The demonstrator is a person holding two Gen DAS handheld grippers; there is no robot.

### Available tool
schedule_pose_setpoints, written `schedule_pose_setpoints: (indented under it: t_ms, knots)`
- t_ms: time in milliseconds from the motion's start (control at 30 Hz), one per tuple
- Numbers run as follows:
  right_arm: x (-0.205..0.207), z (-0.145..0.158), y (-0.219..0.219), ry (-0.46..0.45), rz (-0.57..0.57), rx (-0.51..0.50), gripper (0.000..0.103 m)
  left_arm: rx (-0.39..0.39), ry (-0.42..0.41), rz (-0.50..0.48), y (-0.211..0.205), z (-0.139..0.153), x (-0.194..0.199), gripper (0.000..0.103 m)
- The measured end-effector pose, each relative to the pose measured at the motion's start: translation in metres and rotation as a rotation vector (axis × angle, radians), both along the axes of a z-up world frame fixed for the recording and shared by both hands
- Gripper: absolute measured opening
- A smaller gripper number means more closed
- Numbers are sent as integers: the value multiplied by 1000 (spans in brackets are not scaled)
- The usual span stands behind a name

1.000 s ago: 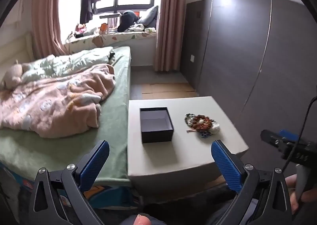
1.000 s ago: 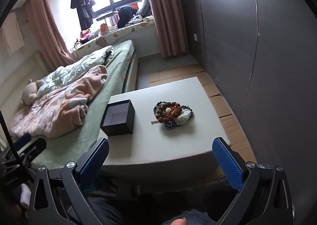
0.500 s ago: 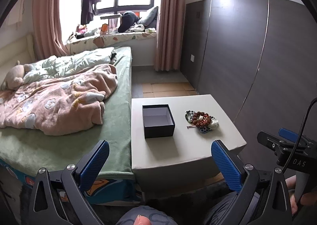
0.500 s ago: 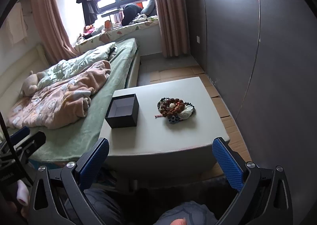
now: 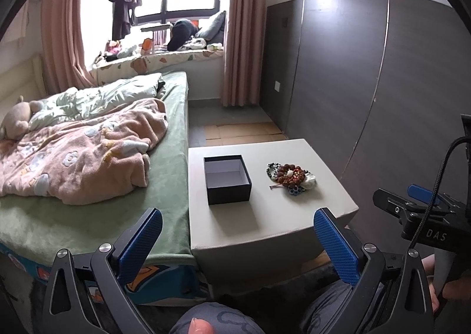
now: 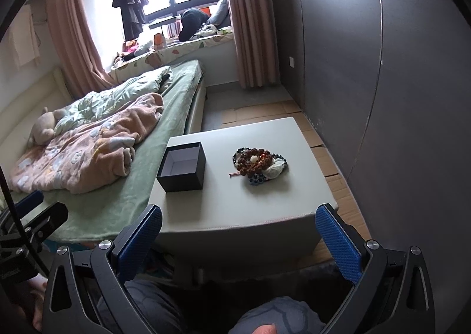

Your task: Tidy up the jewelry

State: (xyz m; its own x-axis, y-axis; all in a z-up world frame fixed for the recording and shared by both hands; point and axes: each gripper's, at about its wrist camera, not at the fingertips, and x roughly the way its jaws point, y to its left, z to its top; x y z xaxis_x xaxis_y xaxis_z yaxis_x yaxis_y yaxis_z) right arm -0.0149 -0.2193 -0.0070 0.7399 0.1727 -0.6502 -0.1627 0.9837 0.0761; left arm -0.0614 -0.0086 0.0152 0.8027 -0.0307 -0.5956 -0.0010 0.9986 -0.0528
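An open, empty dark box (image 5: 227,179) sits on a low white table (image 5: 265,216); it also shows in the right wrist view (image 6: 183,166). A pile of beaded jewelry (image 5: 290,178), brown, dark and white beads, lies to the box's right, apart from it; the same jewelry pile (image 6: 259,163) shows in the right wrist view. My left gripper (image 5: 235,242) is open and empty, held back from the table's near edge. My right gripper (image 6: 238,241) is open and empty, also short of the table. Each gripper shows at the edge of the other's view.
A bed (image 5: 103,187) with a pink blanket (image 5: 82,157) touches the table's left side. A dark grey wardrobe wall (image 5: 368,84) runs along the right. Cardboard (image 6: 332,169) lies on the floor by the table. My knees (image 6: 273,316) are below the grippers.
Both grippers have drawn back and risen a little, so the table, box and jewelry look smaller and farther. Nothing on the table has moved. Both stay open.
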Motion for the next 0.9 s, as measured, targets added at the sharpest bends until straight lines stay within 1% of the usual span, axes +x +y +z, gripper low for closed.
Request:
schedule_pose_setpoints:
  t_ms: [67, 433, 900]
  knots:
    - [0, 0, -2, -1, -3, 1, 103, 8, -4, -2, -3, 0, -2, 103]
    - [0, 1, -5, 0, -11, 5, 103, -6, -4, -26, -8, 2, -5, 103]
    - [-3, 3, -6, 0, -13, 13, 103, -5, -15, -14, -8, 7, -7, 103]
